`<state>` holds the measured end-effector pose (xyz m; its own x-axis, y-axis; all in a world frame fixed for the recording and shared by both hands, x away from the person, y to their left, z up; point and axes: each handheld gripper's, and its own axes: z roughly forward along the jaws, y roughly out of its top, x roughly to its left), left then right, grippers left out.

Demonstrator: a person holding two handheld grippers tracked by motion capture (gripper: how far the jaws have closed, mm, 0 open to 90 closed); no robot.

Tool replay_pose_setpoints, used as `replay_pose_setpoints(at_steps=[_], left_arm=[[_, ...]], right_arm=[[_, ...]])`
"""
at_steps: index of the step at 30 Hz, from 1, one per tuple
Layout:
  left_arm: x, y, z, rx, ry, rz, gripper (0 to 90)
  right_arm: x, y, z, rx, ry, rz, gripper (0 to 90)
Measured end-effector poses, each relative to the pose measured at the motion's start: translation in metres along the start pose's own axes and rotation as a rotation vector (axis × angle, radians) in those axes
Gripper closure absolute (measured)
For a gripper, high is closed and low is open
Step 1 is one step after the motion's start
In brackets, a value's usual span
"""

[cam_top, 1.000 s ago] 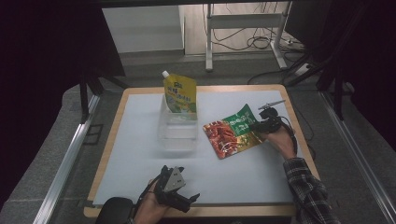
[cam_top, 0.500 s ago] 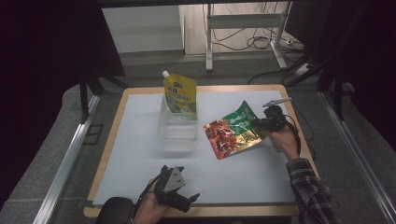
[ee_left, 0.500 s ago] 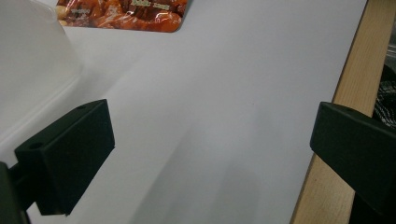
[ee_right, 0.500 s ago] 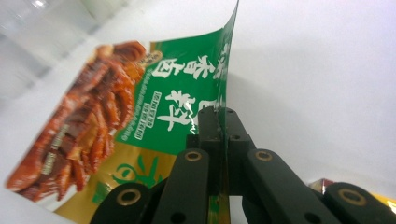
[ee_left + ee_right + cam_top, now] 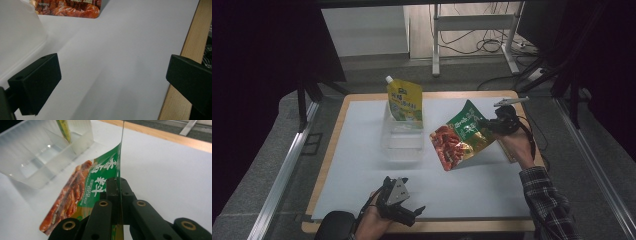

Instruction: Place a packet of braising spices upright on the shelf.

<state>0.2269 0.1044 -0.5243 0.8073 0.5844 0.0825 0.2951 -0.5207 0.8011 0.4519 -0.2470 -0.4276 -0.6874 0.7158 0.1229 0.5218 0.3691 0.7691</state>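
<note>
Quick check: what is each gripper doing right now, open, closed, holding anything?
Left gripper: open, holding nothing, low over the white mat.
Right gripper: closed on the edge of the green and red snack bag.

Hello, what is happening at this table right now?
A person works with two grippers. The right gripper is shut on the edge of a green and red snack bag and holds it above the table, beside a clear bin where a yellow pouch stands. The left gripper rests open near the front edge.
</note>
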Motion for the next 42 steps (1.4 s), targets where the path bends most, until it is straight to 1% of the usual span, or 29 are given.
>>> replay_pose_setpoints(at_steps=[1,2,5,6,8,9,11,12,14,15,16,17,19,22,24,26,31,32,35,37,42], left_arm=[[0.0,0.0,0.0,0.0,0.0,0.0,0.0],[0.0,0.0,0.0,-0.001,0.0,0.0,0.0],[0.0,0.0,0.0,-0.004,0.001,0.0,0.0],[0.0,0.0,0.0,-0.004,0.003,0.0,0.0],[0.0,0.0,0.0,-0.003,0.003,0.0,0.0],[0.0,0.0,0.0,-0.003,0.003,0.0,0.0],[0.0,0.0,-0.001,-0.005,0.004,0.0,0.0],[0.0,0.0,-0.001,-0.005,0.004,0.0,0.0],[0.0,0.0,-0.001,-0.005,0.005,0.0,0.0],[0.0,0.0,-0.001,-0.005,0.005,0.0,0.0],[0.0,0.0,0.0,-0.006,0.003,-0.001,0.0],[0.0,0.0,0.0,-0.005,0.003,0.0,0.0],[0.0,0.0,0.0,-0.004,0.003,0.001,0.0],[0.0,0.0,0.0,-0.004,0.003,0.0,0.0],[0.0,0.0,0.0,-0.005,0.003,0.001,0.0],[0.0,0.0,0.0,-0.005,0.003,-0.001,0.0],[-0.001,0.0,0.001,0.002,0.001,0.006,0.0],[-0.001,0.0,0.001,0.004,0.002,0.007,0.0],[-0.001,0.0,0.001,0.002,0.007,0.007,0.0],[0.001,0.0,-0.001,-0.009,0.015,-0.001,0.0],[0.003,0.0,-0.003,-0.026,0.028,-0.013,0.0]], right_arm=[[0.004,0.005,-0.002,-0.005,0.008,-0.008,88.8],[0.004,0.005,-0.002,-0.005,0.008,-0.008,88.8],[0.011,0.013,-0.005,-0.014,0.02,-0.015,88.8],[0.016,0.018,-0.006,-0.018,0.025,-0.023,88.8],[0.021,0.023,-0.006,-0.022,0.027,-0.03,88.9],[0.021,0.023,-0.006,-0.022,0.027,-0.03,88.9],[0.027,0.028,-0.007,-0.032,0.043,-0.039,88.9],[0.027,0.028,-0.007,-0.032,0.043,-0.039,88.9],[0.033,0.034,-0.008,-0.046,0.069,-0.049,88.9],[0.033,0.034,-0.008,-0.046,0.069,-0.049,88.9],[0.035,0.036,-0.008,-0.048,0.072,-0.057,89.0],[0.04,0.04,-0.009,-0.061,0.076,-0.084,89.0],[0.042,0.041,-0.009,-0.066,0.081,-0.09,89.0],[0.05,0.048,-0.011,-0.091,0.102,-0.106,89.0],[0.052,0.05,-0.012,-0.097,0.107,-0.115,89.1],[0.058,0.055,-0.013,-0.103,0.109,-0.127,89.1],[0.064,0.061,-0.015,-0.118,0.112,-0.143,89.1],[0.066,0.064,-0.015,-0.121,0.11,-0.154,89.1],[0.067,0.067,-0.016,-0.122,0.105,-0.164,89.1],[0.069,0.072,-0.018,-0.123,0.085,-0.174,89.1],[0.068,0.079,-0.022,-0.132,0.081,-0.176,89.1]])
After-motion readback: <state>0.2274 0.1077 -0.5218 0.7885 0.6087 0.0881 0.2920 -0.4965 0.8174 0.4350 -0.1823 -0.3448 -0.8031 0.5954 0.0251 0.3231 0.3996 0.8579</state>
